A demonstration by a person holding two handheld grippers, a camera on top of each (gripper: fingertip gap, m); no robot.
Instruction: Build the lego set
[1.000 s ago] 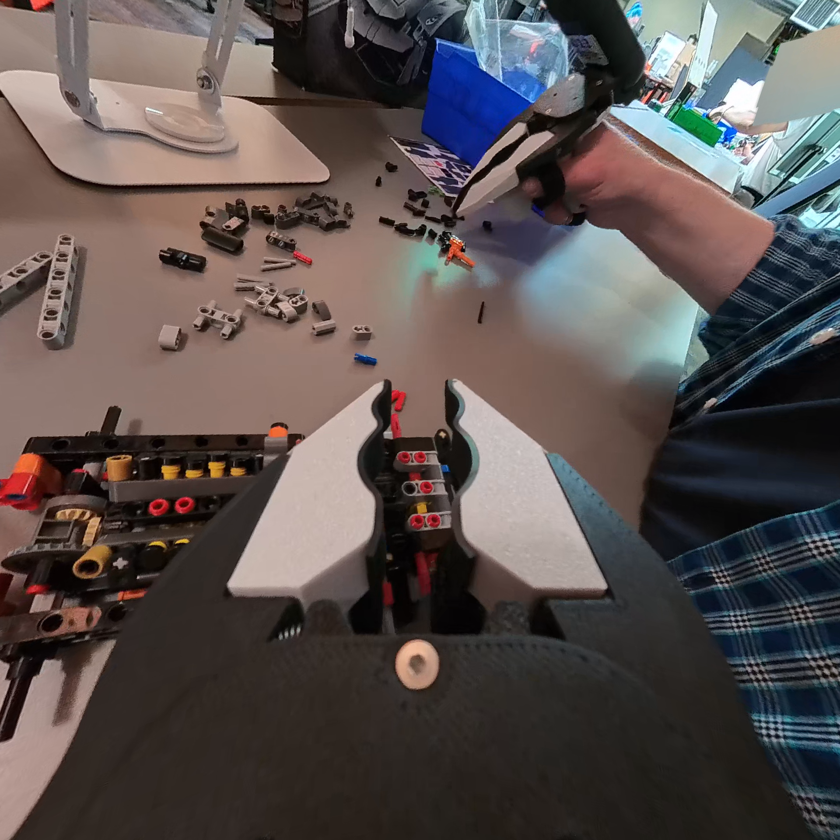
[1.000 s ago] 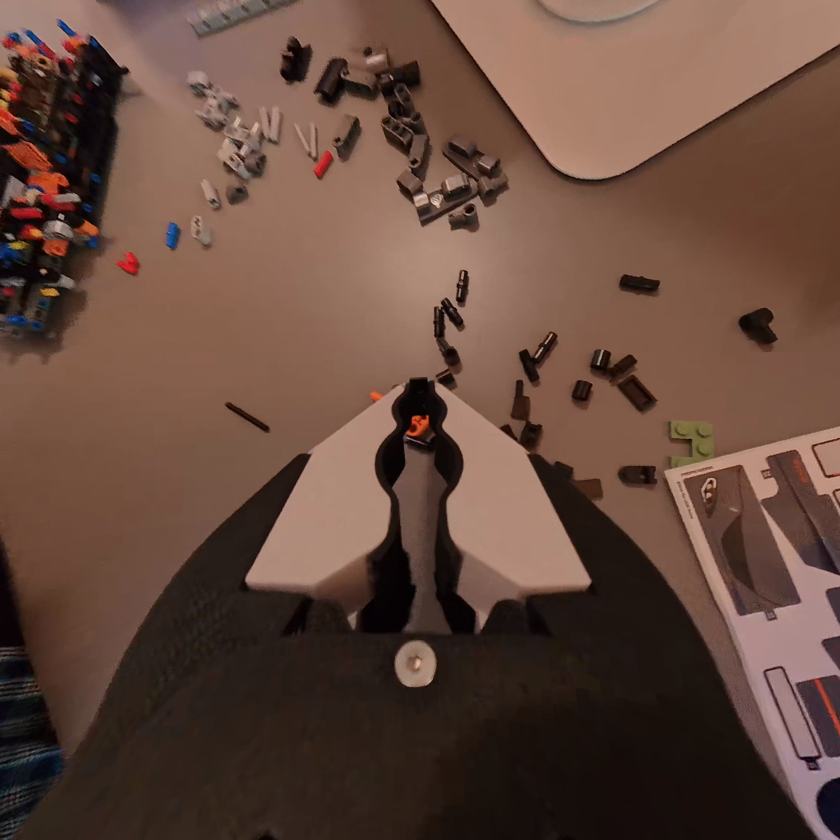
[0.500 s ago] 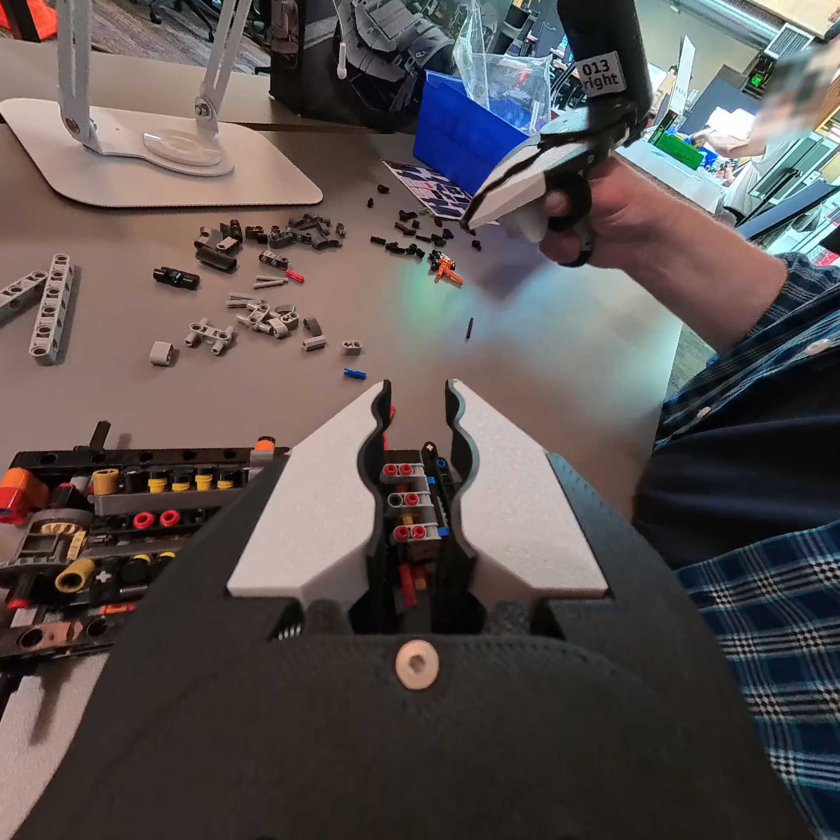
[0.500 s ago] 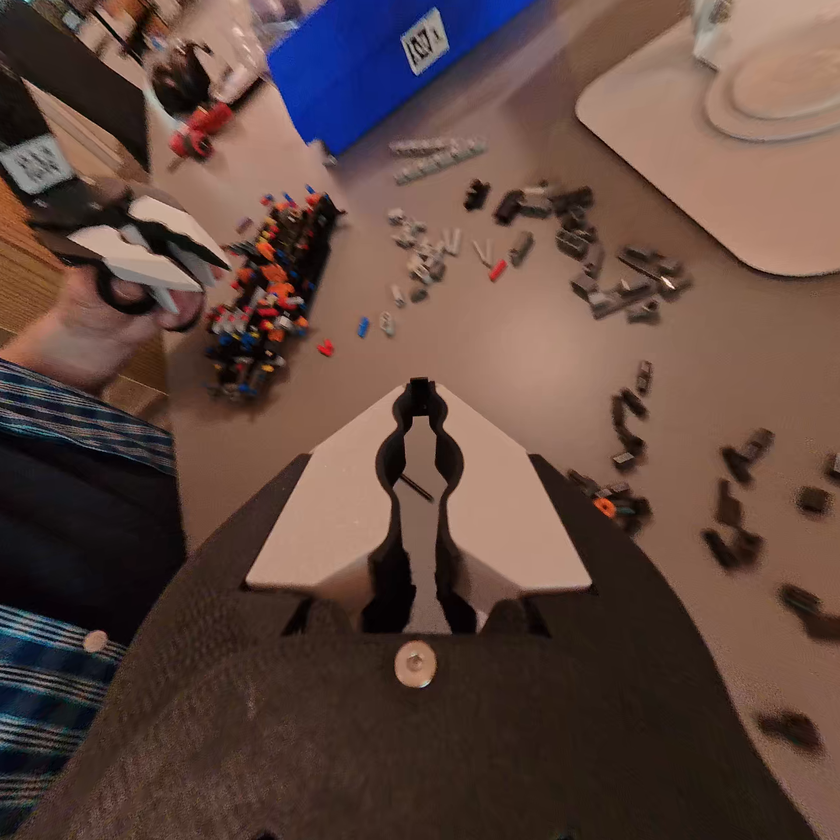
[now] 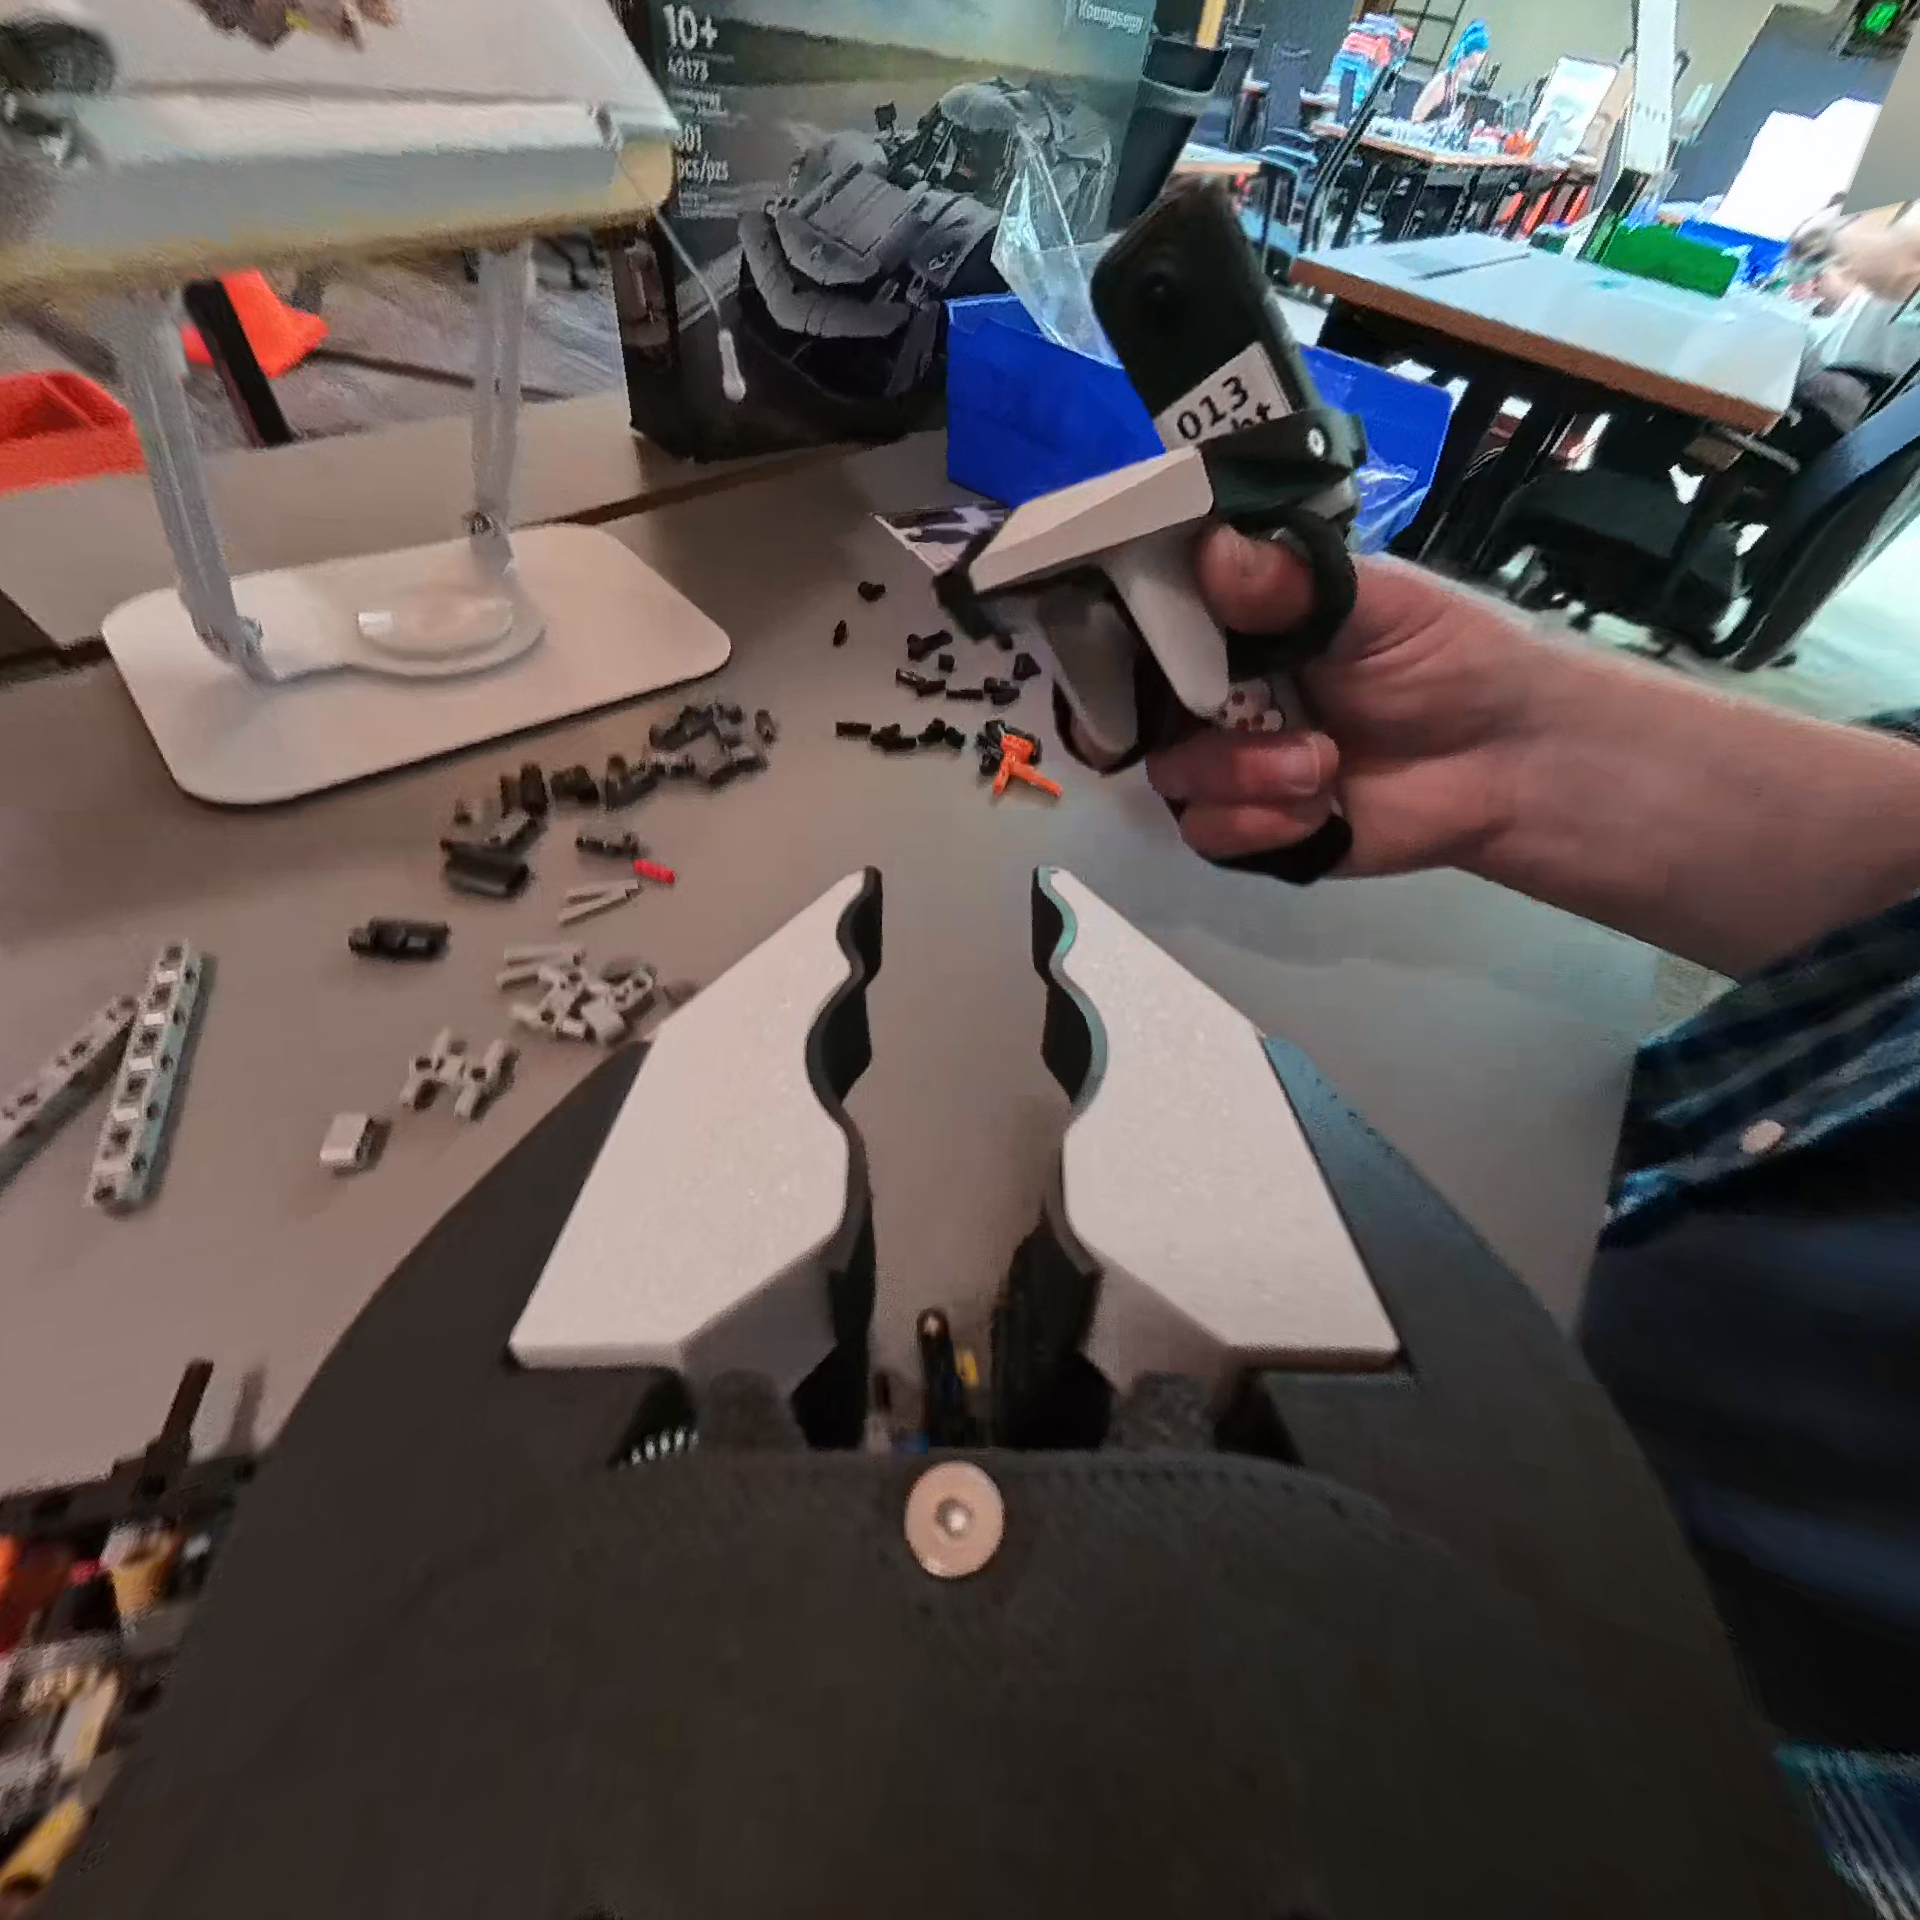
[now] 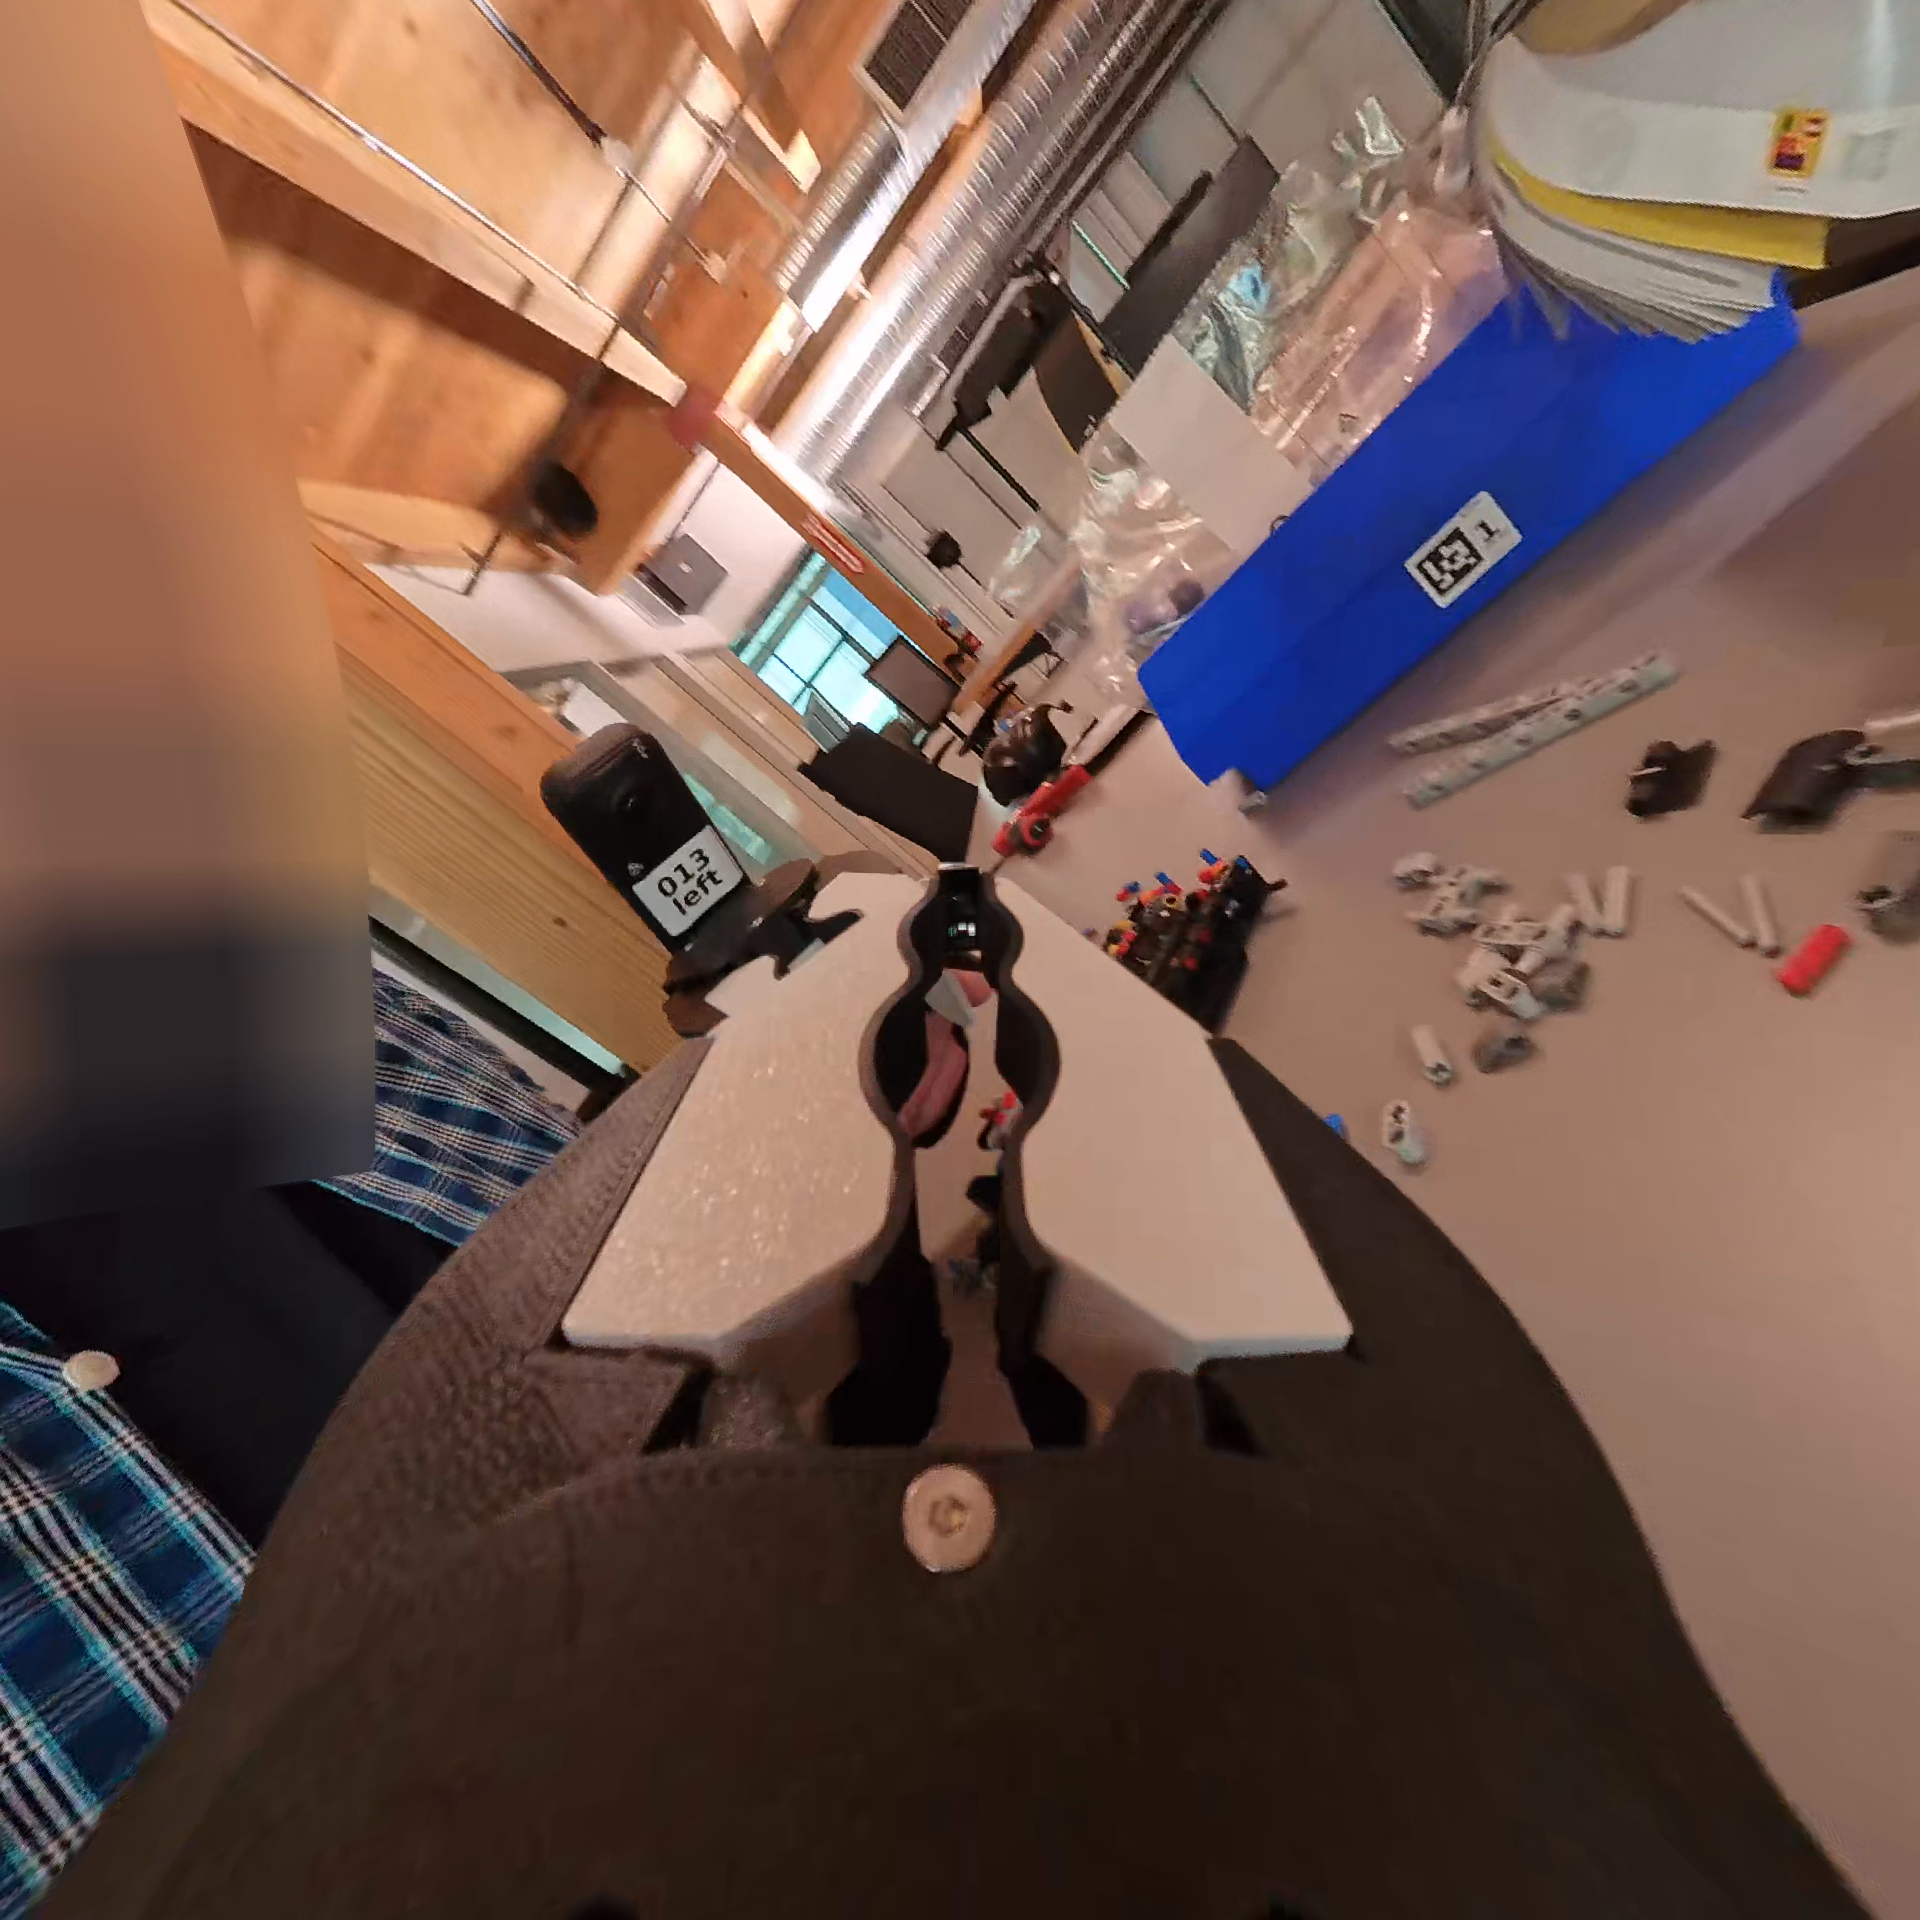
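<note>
At the lower left corner of the left wrist view the partly built model (image 5: pixel 73 1621) is blurred and cut off by the frame edge, so only a few orange, yellow and black parts show. Above it two grey beams (image 5: pixel 145 1070) lie on the surface (image 5: pixel 1299 1039), and the white stand base (image 5: pixel 416 655) sits behind scattered grey and black loose pieces (image 5: pixel 582 997). In the middle the left gripper (image 5: pixel 956 914) has its fingers released with bare surface between the tips; deep at their root a few dark bits show, too hidden to identify. Further right an orange piece (image 5: pixel 1013 764) lies among black pins (image 5: pixel 935 675), with a sticker sheet (image 5: pixel 935 525) half covered by the right gripper (image 5: pixel 961 597), which a hand (image 5: pixel 1382 727) holds off the surface in front of the blue bin (image 5: pixel 1029 416). In the right wrist view a mosaic patch fills the left side; the right gripper's fingers (image 6: pixel 1091 1091) are clenched on a small black piece (image 6: pixel 956 909) at their tips, and they hide most of the left gripper beyond. The model (image 6: pixel 1195 935) lies just right of them, with the bin (image 6: pixel 1455 551) and grey pieces (image 6: pixel 1507 935) toward the upper right. Half a second ago the model filled the gap between the left fingers; now that view has tilted up and the model has dropped to the corner. The right gripper has risen and turned toward the left one.
</note>
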